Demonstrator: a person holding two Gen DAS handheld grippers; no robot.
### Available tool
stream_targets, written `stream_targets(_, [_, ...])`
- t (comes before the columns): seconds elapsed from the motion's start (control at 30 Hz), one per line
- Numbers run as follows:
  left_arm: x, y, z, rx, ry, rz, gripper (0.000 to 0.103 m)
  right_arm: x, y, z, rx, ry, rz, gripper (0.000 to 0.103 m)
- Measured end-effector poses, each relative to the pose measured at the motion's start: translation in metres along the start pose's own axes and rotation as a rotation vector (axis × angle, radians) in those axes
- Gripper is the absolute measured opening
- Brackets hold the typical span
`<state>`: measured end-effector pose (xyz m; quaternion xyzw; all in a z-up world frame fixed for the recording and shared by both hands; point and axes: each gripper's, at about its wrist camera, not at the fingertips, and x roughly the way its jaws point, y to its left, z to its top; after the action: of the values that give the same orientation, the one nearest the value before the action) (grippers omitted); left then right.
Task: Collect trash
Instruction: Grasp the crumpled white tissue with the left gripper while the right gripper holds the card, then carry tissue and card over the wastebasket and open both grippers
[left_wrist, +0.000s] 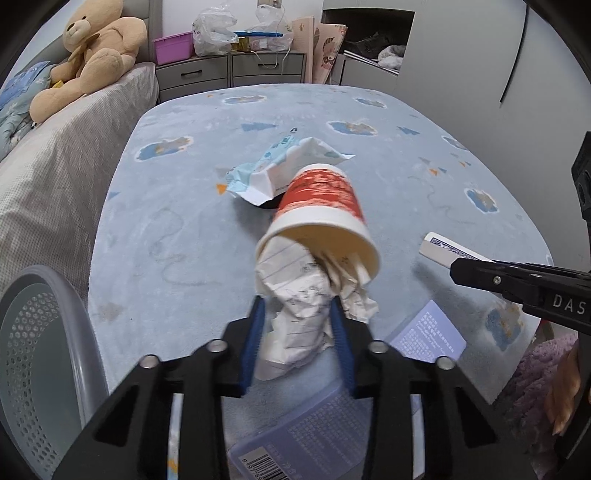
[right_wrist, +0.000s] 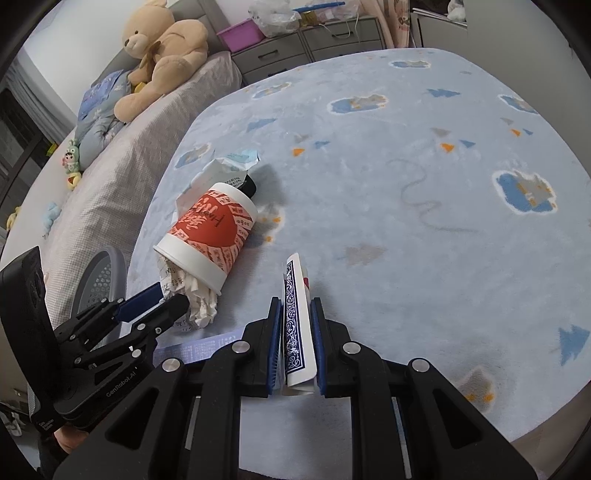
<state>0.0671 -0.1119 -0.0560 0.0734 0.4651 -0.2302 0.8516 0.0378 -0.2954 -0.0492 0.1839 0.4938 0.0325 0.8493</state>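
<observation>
The left claw (left_wrist: 297, 332) is grasping the crumpled paper (left_wrist: 295, 314) that pokes out of the paper cup (left_wrist: 321, 210); the cup lies on its side on the blue rug (left_wrist: 166, 229), its mouth facing the claw and its long way running straight out from it; the right claw (right_wrist: 295, 332) is clenched on a playing-card box (right_wrist: 295, 314), just beside the cup; the grey bin (left_wrist: 33, 332) sits near the cup, on the left claw's side, so that claw is nearer to it; behind the cup lies one torn wrapper (left_wrist: 269, 170); I count one cup, one paper wad, one card box, one bin.
</observation>
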Motion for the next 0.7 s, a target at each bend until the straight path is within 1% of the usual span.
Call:
stream_targets(0.07, [-0.004, 0.001, 0.0, -0.002, -0.007, -0.006, 0.022, 0.0, 0.001, 0.0, -0.002, -0.001, 0.002, 0.016])
stream_targets(0.27, [-0.021, 0.008, -0.001, -0.018, -0.042, -0.023, 0.02, -0.001, 0.002, -0.001, -0.004, -0.008, 0.001, 0.016])
stream_targets(0.53, [-0.048, 0.02, -0.004, -0.039, -0.086, -0.051, 0.019, 0.0, 0.008, -0.001, -0.007, -0.012, -0.003, 0.016])
stream_targets(0.7, [-0.056, 0.027, -0.011, -0.038, -0.082, -0.033, 0.019, 0.0, 0.016, -0.002, -0.018, -0.017, -0.005, 0.016])
